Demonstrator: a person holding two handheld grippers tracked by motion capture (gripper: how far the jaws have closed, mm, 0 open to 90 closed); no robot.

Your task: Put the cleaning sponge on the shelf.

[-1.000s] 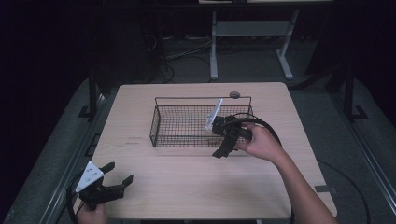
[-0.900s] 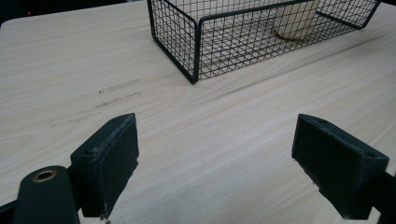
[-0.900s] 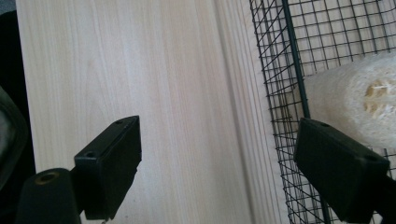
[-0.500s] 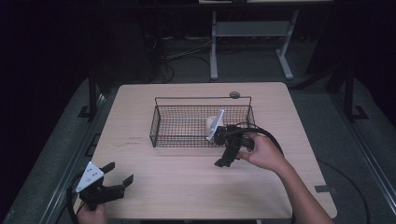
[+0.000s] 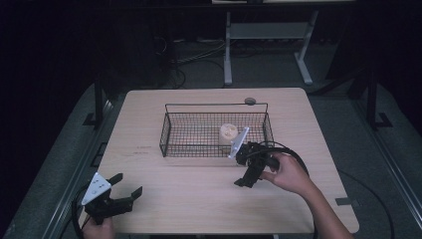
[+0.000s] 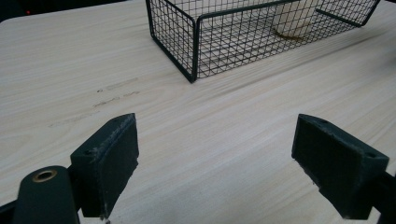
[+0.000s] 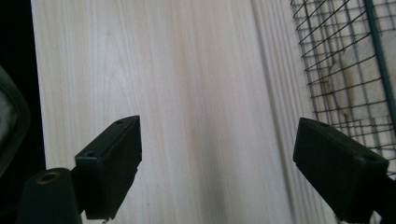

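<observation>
Withdrawn from the wire basket [image 5: 215, 128] since a second ago: right claw [image 5: 245, 180], then at the basket's right end, now lower over bare counter [image 5: 199, 199] just in front of the basket's near right corner, jaws spread wide and holding nothing. Left behind inside the basket, toward its right end: pale cream cylinder [image 5: 228, 134], upright on the mesh floor, uncovered now that the claw has cleared it. Same cylinder seen through the mesh in the left gripper view [image 6: 294, 18] and, blurred, at the right edge of the right gripper view [image 7: 359, 88]. Unmoved meanwhile: left claw [image 5: 124, 191] at the counter's near left corner, jaws also spread wide and empty, pointed across open wood toward the basket's near left corner [image 6: 194, 46], well apart from it.

Outward from there: light wood-grain counter with rounded corners, a few faint dark smudges [image 5: 142, 148] on the wood left of the basket, a small round grey disc [image 5: 250, 101] near the far edge just behind the basket's far rim. Beyond the far edge: dark room, grey floor, a pale metal stand [image 5: 263, 45] with splayed feet, loose cables [image 5: 189, 59] trailing on the floor. Black frame legs at both sides of the counter.
</observation>
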